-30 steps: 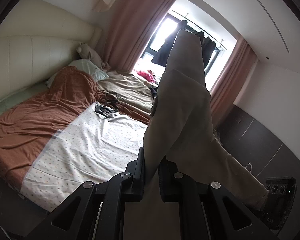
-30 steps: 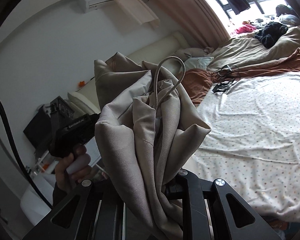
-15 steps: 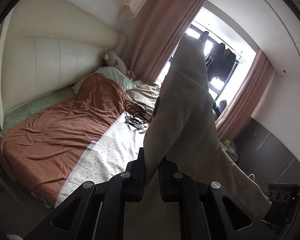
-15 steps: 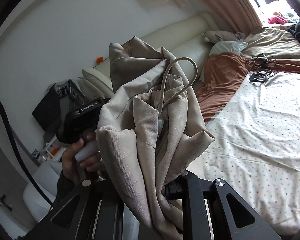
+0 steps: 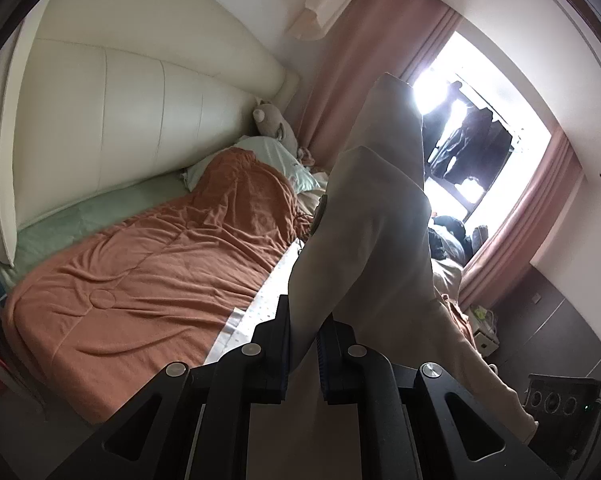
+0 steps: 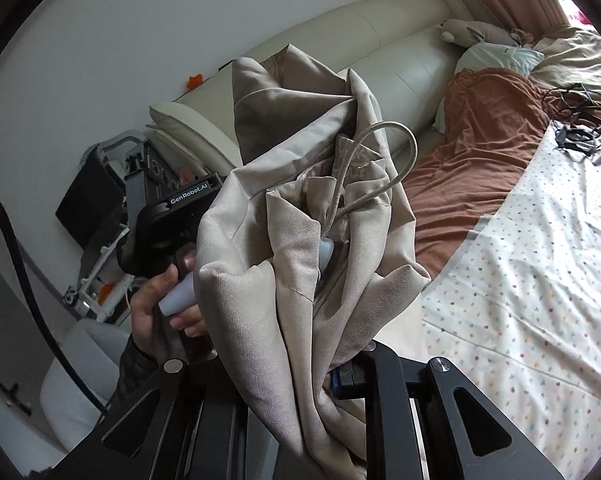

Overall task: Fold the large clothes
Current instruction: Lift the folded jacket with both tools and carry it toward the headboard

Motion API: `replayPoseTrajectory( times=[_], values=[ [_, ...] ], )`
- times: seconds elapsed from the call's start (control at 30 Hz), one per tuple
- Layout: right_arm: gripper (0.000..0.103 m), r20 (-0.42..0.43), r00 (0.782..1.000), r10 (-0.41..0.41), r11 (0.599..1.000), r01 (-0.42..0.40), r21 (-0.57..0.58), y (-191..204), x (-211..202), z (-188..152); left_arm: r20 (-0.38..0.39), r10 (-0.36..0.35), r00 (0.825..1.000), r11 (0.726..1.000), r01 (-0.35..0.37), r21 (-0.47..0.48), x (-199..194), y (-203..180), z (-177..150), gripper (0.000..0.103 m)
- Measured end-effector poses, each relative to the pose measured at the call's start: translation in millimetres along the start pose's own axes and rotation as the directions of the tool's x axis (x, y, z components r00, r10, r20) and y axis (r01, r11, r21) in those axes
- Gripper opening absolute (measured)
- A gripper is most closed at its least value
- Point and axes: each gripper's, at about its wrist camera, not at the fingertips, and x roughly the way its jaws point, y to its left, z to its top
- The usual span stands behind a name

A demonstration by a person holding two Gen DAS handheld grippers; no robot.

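A large beige garment (image 5: 372, 240) with a drawstring cord (image 6: 384, 168) is held up in the air beside the bed. My left gripper (image 5: 303, 344) is shut on a fold of it, and the cloth rises tall in front of the window. My right gripper (image 6: 300, 372) is shut on a bunched part of the same garment (image 6: 300, 240), which hides most of its fingers. The left gripper's black handle (image 6: 172, 216), held by a hand, shows behind the cloth in the right wrist view.
A bed with a rust-brown blanket (image 5: 152, 272) and a dotted white sheet (image 6: 532, 248) lies below. A cream headboard (image 5: 132, 112), a pillow and a plush toy (image 5: 272, 124) are at its head. Black cables (image 6: 576, 136) lie on the sheet. Pink curtains (image 5: 364, 60) frame the window.
Both grippers have swung left toward the headboard with the garment still clamped. The bed's head end now fills more of both views.
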Motion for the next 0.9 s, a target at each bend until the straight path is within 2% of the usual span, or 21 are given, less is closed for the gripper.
replayPoseTrajectory(
  times=[0.23, 0.43, 0.57, 0.63, 0.77, 0.9],
  values=[
    [0.017, -0.048, 0.996, 0.076, 0.997, -0.075, 0.003, -0.8, 54.0, 29.5, 0.035, 0.047, 0.998, 0.999, -0.046, -0.028, 11.0, 37.4, 33.0, 0.011],
    [0.017, -0.083, 0.987, 0.140, 0.990, -0.141, -0.010, 17.0, 105.6, 43.2, 0.060, 0.146, 0.987, 0.989, -0.146, -0.016, -2.2, 62.0, 64.3, 0.011],
    [0.017, -0.102, 0.973, 0.205, 0.979, -0.204, 0.021, 21.5, 143.2, 45.9, 0.073, 0.238, 0.969, 0.971, -0.239, 0.003, -12.3, 74.8, 77.4, 0.011],
    [0.017, -0.117, 0.964, 0.240, 0.971, -0.236, 0.050, 20.7, 163.7, 45.7, 0.082, 0.295, 0.952, 0.955, -0.296, 0.001, -17.6, 81.8, 82.2, 0.011],
    [0.017, -0.153, 0.945, 0.290, 0.955, -0.277, 0.101, 18.6, 200.4, 41.6, 0.082, 0.346, 0.935, 0.938, -0.346, -0.006, -19.5, 98.2, 88.8, 0.011],
    [0.017, -0.193, 0.931, 0.311, 0.948, -0.288, 0.137, 6.6, 229.7, 34.6, 0.065, 0.390, 0.918, 0.920, -0.391, 0.002, -3.6, 113.6, 92.2, 0.011]
  ],
)
